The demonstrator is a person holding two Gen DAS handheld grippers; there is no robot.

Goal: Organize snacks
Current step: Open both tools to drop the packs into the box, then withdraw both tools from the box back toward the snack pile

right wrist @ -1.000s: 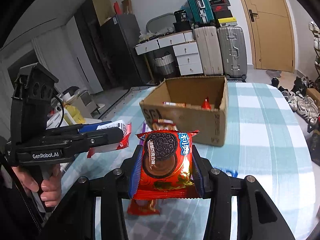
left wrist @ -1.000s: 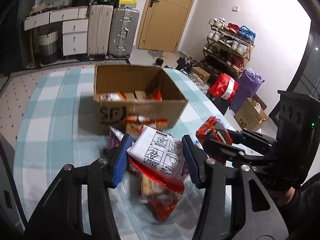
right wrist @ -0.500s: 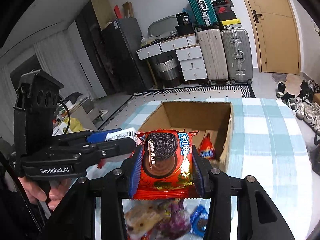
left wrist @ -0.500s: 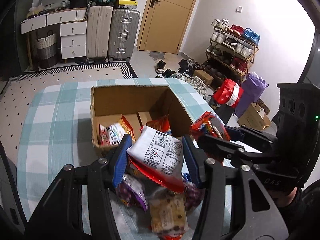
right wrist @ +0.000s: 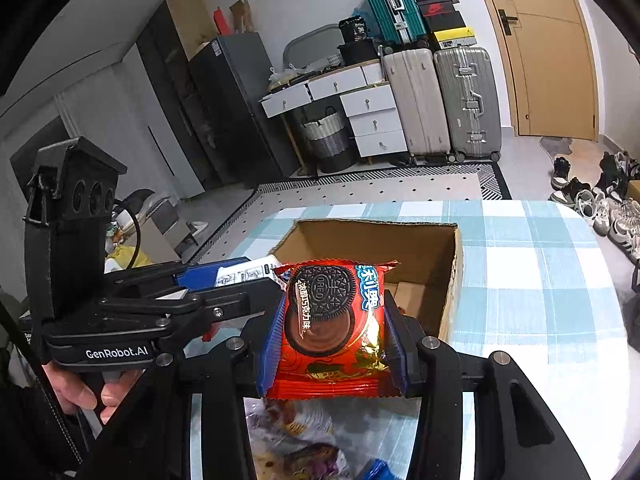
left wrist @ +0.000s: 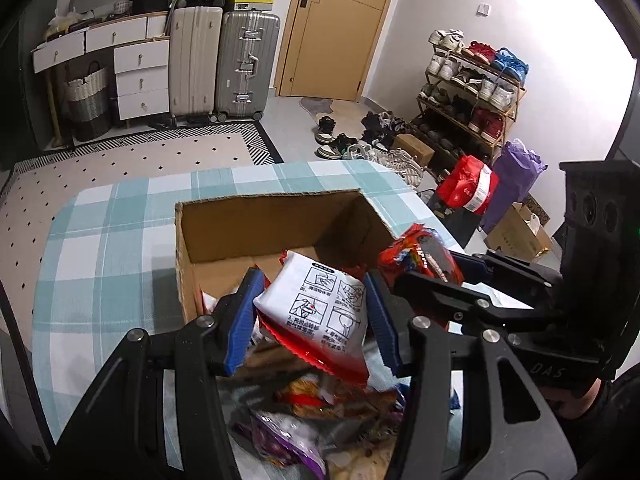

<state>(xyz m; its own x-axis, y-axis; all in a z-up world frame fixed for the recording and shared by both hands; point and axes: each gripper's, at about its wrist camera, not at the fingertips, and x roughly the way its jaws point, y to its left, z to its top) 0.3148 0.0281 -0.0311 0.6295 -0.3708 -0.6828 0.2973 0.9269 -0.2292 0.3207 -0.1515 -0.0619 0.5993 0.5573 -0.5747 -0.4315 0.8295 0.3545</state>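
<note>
My left gripper (left wrist: 312, 320) is shut on a white and red snack packet (left wrist: 320, 312) and holds it over the near edge of an open cardboard box (left wrist: 256, 220). My right gripper (right wrist: 332, 340) is shut on a red Oreo packet (right wrist: 332, 320) and holds it just in front of the same box (right wrist: 400, 248). The right gripper also shows in the left wrist view (left wrist: 424, 264), close beside the left one, and the left gripper shows in the right wrist view (right wrist: 240, 280). Loose snack packets (left wrist: 312, 420) lie on the table below both grippers.
The box stands on a table with a blue and white checked cloth (left wrist: 108, 240). Suitcases (left wrist: 224, 60) and white drawers (left wrist: 136, 76) line the far wall. A shoe rack (left wrist: 472, 92) and bags (left wrist: 468, 188) stand beyond the table's right edge.
Both grippers have risen and moved forward with their packets, from in front of the box's near wall to over its near edge. The snack pile has dropped lower in view.
</note>
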